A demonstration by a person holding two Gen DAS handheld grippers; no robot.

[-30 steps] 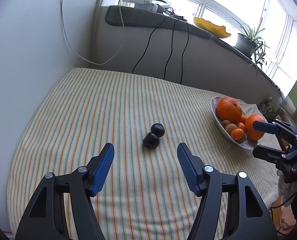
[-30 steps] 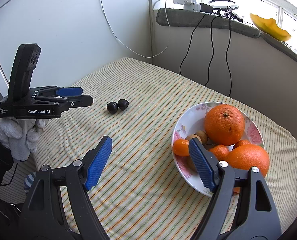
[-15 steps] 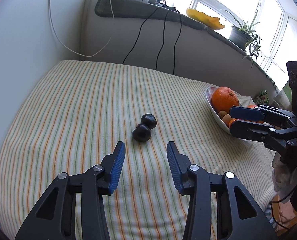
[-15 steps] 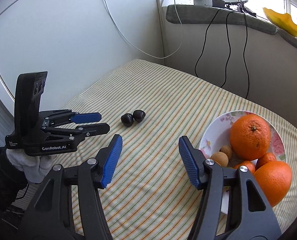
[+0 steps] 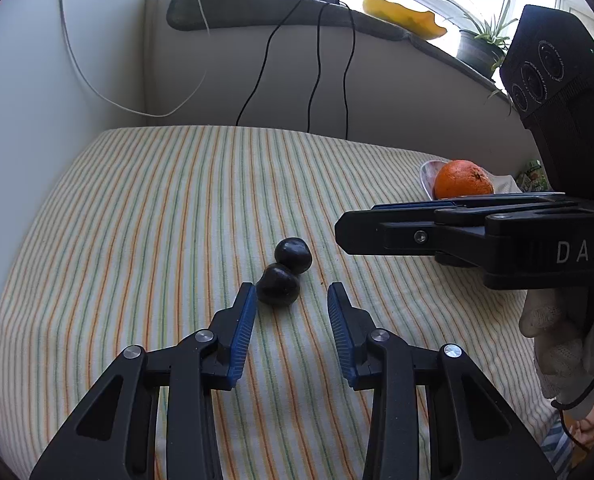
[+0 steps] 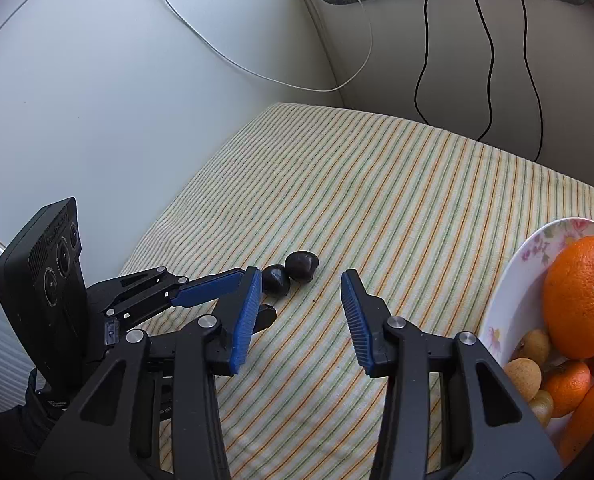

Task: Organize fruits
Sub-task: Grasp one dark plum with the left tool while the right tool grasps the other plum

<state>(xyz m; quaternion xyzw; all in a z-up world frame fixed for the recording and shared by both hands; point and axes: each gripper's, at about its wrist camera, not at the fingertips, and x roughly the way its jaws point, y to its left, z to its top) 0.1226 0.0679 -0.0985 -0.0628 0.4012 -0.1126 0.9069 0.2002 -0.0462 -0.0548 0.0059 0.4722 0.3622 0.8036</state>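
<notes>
Two dark fruits (image 5: 284, 276), touching, on the striped bench (image 5: 137, 220), well left of the bowl (image 6: 513, 280) holding oranges (image 6: 581, 296) and small brown fruits (image 6: 533, 346). Left gripper (image 5: 291, 300) narrowed, just been closing, nothing pinched; nearer dark fruit just beyond its tips, beside the left pad. Right gripper (image 6: 302, 285) likewise narrowed, just been closing, empty, between the dark fruits and the bowl. White-gloved hand (image 5: 565, 340) behind it.

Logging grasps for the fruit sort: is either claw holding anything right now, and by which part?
Nothing is held. The left claw and right claw have been closing on empty air; both dark fruits lie untouched on the striped cloth.
</notes>
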